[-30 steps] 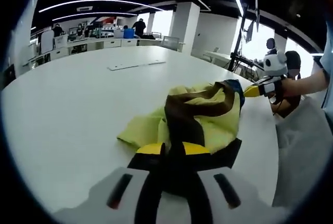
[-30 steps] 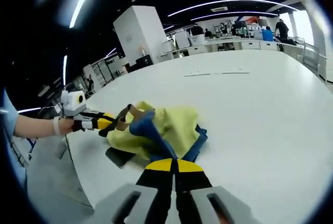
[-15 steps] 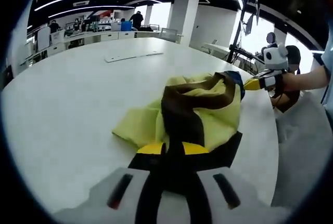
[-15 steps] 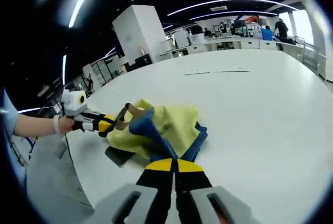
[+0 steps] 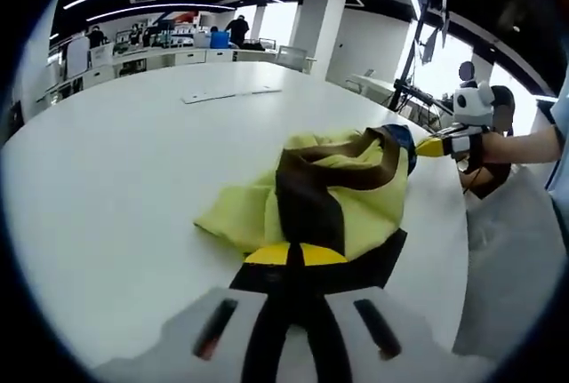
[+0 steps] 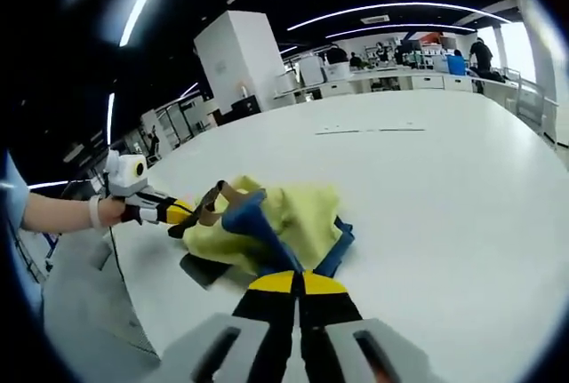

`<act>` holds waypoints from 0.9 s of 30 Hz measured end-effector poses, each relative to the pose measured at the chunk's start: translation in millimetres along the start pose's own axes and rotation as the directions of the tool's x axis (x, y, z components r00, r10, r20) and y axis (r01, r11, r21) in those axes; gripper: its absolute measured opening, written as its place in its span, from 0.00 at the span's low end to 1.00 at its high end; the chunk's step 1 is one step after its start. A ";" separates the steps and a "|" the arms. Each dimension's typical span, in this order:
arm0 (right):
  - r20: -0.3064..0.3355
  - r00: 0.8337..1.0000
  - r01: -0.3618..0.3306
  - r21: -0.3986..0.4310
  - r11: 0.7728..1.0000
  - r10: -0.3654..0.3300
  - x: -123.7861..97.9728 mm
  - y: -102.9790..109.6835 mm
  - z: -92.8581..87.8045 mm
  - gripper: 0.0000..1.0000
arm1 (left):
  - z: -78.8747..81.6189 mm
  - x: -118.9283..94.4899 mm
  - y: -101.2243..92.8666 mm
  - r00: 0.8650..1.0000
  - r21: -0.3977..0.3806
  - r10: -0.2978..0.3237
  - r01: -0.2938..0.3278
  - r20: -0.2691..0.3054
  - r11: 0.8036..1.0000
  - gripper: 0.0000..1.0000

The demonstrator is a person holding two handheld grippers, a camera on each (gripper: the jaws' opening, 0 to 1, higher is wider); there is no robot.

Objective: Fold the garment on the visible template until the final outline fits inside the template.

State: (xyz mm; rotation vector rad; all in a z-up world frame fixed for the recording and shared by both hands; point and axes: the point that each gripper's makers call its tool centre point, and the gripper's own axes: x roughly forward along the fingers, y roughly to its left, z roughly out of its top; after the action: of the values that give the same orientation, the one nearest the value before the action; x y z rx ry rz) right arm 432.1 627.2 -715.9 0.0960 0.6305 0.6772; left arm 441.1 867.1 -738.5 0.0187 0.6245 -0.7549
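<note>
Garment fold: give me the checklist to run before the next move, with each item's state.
1. Left gripper shut on the brown strip of the yellow garment: ok.
2. Right gripper shut on the blue strip: ok.
3. Garment lying flat: not ok, it is bunched and lifted between the two grippers.
4. Dark template visible: partly, an edge shows under the garment; whether the outline fits inside it: cannot tell.
5. Garment fully on the white table: cannot tell, it lies near the table's edge.
6. Flat white strips farther out on the table, apart from the garment: ok.
</note>
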 end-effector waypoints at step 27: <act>0.340 0.940 0.036 -0.047 0.998 -0.018 -89.6 3.5 129.3 0.00 | 131.1 -91.4 -6.9 0.923 -0.011 0.093 -0.095 0.373 0.995 0.00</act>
State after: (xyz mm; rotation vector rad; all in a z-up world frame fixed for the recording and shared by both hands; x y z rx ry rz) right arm 450.4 590.1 -564.1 0.1518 0.2803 0.6318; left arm 454.2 889.4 -580.6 -0.0865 0.2550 -0.6452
